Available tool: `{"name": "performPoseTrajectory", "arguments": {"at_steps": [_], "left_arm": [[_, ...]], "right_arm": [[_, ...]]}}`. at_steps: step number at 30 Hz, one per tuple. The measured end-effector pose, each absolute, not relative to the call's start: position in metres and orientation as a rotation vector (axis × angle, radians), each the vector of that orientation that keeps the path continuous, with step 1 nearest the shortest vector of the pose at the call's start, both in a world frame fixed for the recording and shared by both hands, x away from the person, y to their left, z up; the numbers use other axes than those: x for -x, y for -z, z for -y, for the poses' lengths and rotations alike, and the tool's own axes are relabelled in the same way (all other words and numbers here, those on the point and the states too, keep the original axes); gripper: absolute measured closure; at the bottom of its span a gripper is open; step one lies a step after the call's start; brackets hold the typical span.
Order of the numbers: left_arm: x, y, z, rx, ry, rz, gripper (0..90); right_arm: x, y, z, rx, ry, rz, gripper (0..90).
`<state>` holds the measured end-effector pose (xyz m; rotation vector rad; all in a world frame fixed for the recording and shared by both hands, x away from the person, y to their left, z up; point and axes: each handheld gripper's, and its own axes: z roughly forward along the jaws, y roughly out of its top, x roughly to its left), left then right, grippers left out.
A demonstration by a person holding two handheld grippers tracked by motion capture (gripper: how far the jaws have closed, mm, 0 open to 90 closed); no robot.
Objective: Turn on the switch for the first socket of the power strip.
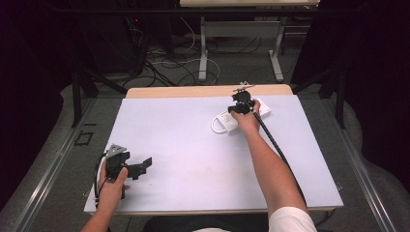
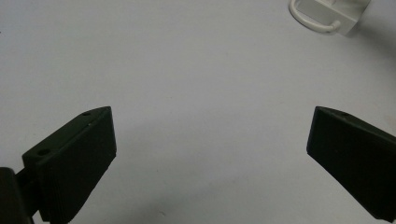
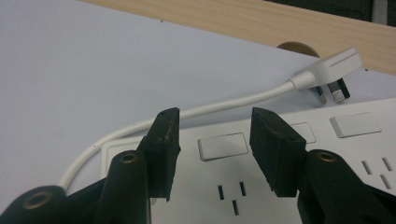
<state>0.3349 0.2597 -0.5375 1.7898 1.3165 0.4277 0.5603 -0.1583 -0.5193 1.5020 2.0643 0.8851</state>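
Holding my right gripper (image 1: pixel 241 103) over the white power strip (image 1: pixel 241 117) near the far edge of the surface, right of centre. Its jaws are partly apart and grip nothing. In the right gripper view (image 3: pixel 212 149) they straddle one rocker switch (image 3: pixel 222 145) on the strip's top face, with a three-slot socket (image 3: pixel 231 195) just below it. Can't tell if the tips touch the plastic. More switches and sockets run along the strip to the right in that view.

The strip's white cable (image 3: pixel 187 114) loops off its end and curves behind the jaws to the white plug (image 3: pixel 330 70). That plug lies on its side on the white sheet (image 1: pixel 193 140), pins showing, just beside the strip and close to the bare wooden table edge (image 1: pixel 193 91) at the far side.

My left gripper (image 1: pixel 138 166) sits at the near left corner of the surface, well apart from the strip. Left hand (image 1: pixel 112 186) wrapped around it. Jaws wide apart and empty; in the left gripper view (image 2: pixel 210 140) there's plain white sheet between them. The strip's end with the cable loop (image 2: pixel 322 16) shows at the top right of that view.

Beyond the far edge: floor with loose cables (image 1: pixel 164 63) and the legs of another table (image 1: pixel 203 48).
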Motion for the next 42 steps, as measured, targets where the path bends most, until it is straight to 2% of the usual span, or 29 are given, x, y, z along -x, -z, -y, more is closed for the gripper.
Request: {"name": "performPoseTrajectory", "arguments": {"at_steps": [8, 28, 42], "left_arm": [[-0.335, 0.538, -0.26, -1.787, -0.424, -1.323, 1.4], [-0.336, 0.54, -0.259, -1.772, -0.408, -1.333, 1.8], [-0.336, 0.54, -0.259, -1.767, -0.406, -1.336, 1.8]], "right_arm": [[-0.56, 0.523, 0.161, -1.517, -0.894, -2.071, 67.5], [-0.561, 0.53, 0.159, -1.502, -0.941, -2.101, 86.6], [-0.56, 0.531, 0.158, -1.47, -0.916, -2.1, 89.5]]}}
